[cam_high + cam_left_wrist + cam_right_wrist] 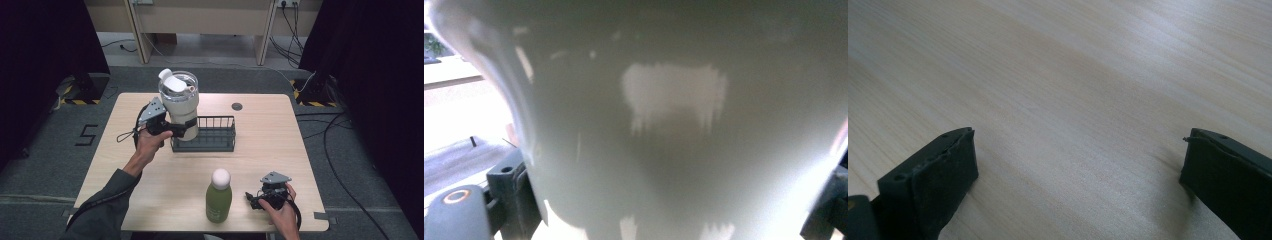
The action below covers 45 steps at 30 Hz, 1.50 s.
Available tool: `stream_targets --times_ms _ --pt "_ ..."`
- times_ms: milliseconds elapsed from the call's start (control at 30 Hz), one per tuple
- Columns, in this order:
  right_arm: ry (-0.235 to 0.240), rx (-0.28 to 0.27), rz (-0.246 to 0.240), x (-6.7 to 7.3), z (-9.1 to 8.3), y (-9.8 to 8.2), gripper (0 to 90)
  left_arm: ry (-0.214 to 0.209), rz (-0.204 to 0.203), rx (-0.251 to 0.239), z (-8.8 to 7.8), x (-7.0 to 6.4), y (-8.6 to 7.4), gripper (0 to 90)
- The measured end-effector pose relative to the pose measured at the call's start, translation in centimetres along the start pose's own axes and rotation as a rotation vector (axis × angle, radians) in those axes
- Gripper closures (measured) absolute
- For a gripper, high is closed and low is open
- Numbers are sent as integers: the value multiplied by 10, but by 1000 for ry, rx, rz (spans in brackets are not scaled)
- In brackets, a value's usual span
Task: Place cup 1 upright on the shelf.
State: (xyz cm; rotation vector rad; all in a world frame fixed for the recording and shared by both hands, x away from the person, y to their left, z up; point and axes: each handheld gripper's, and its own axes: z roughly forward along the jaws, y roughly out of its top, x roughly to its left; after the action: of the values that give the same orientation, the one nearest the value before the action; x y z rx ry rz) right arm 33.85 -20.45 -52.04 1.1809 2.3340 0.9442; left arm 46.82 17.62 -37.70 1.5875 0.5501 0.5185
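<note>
Two grippers: your left gripper (176, 129) clamps the tall cream tumbler with a clear lid (180, 107) at the left end of the black wire basket (212, 134); lower it upright, then release. Your right gripper (256, 199) rests spread wide, empty, right of the green bottle with a white cap (218, 197). No label is readable.

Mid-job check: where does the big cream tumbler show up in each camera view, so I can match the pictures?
High view: cream tumbler upper centre-left, held by the left gripper at the wire basket's left end.
Left gripper view: tumbler wall close up between the jaws.
Right gripper view: not in it; bare table between open jaws.
Shared landmark: the light wood tabletop.
</note>
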Motion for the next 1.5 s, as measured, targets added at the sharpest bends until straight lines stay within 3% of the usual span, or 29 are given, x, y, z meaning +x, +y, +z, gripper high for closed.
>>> stream_targets --times_ms 333,733,1233,1367,1500 --pt "0 -1 -2 0 0 0 17 51 12 23 20 17 -12 109" --pt "3 0 -3 0 0 0 17 88 -12 45 38 26 -26 109" --pt "2 -1 -5 1 0 0 17 114 -13 67 39 32 -45 109" --pt "3 -2 -1 1 0 0 17 116 -35 71 40 34 -51 108" --pt "3 0 -1 1 0 0 17 117 -32 82 41 34 -56 108"
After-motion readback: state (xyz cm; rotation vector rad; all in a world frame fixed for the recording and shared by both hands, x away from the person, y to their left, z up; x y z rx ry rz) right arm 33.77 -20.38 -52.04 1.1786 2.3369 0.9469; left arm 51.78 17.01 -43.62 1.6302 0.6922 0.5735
